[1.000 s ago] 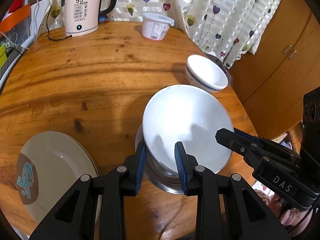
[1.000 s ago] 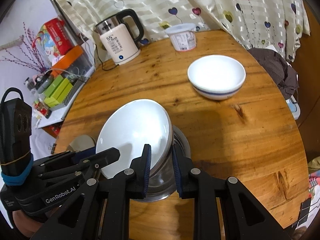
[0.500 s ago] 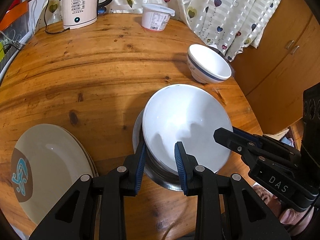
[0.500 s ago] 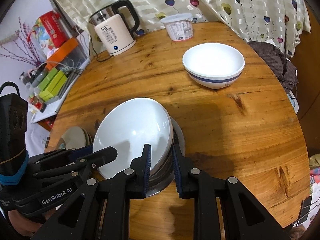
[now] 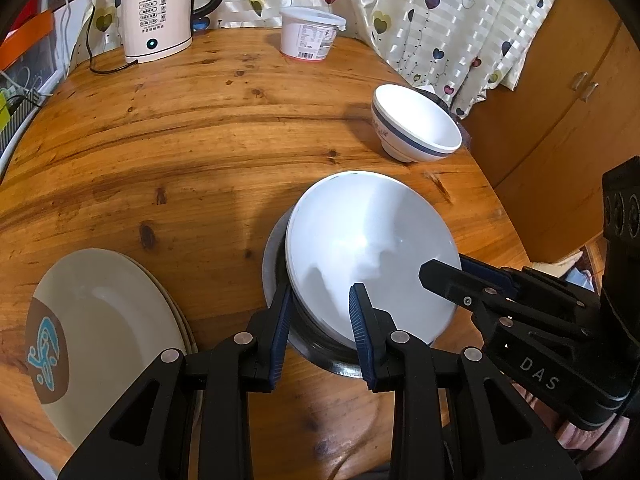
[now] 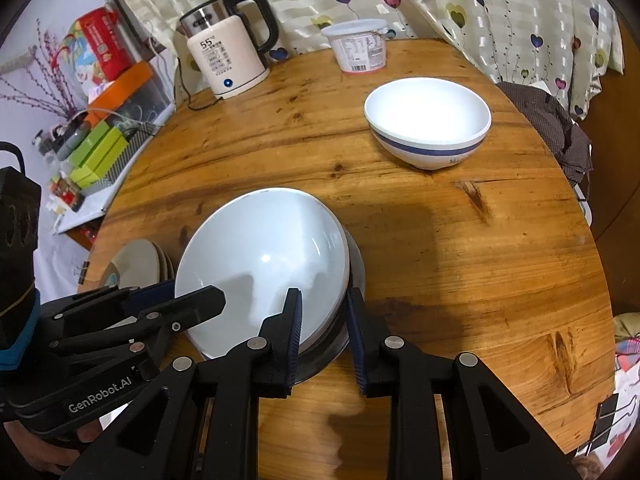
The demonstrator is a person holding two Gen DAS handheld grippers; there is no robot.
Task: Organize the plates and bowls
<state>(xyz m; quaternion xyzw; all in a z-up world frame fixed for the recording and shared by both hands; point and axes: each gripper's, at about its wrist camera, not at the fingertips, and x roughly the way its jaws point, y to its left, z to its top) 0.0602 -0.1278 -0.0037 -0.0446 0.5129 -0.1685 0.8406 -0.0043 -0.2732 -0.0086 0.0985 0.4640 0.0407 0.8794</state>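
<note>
While both claws, left claw (image 5: pixel 320 320) and right claw (image 6: pixel 322 326), pinch the white ceramic bowl's (image 5: pixel 368 248) near rim inside the steel bowl (image 5: pixel 276 256) on our round wooden surface (image 5: pixel 200 140), we judge uneven release could tip it.

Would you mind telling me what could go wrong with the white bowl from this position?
1. The white bowl sits tilted in the metal bowl; the left gripper and right gripper each straddle one rim, so uneven lifting may slip it.
2. The metal bowl could come up too.
3. Swinging sideways might strike the stacked plates nearby.
</note>
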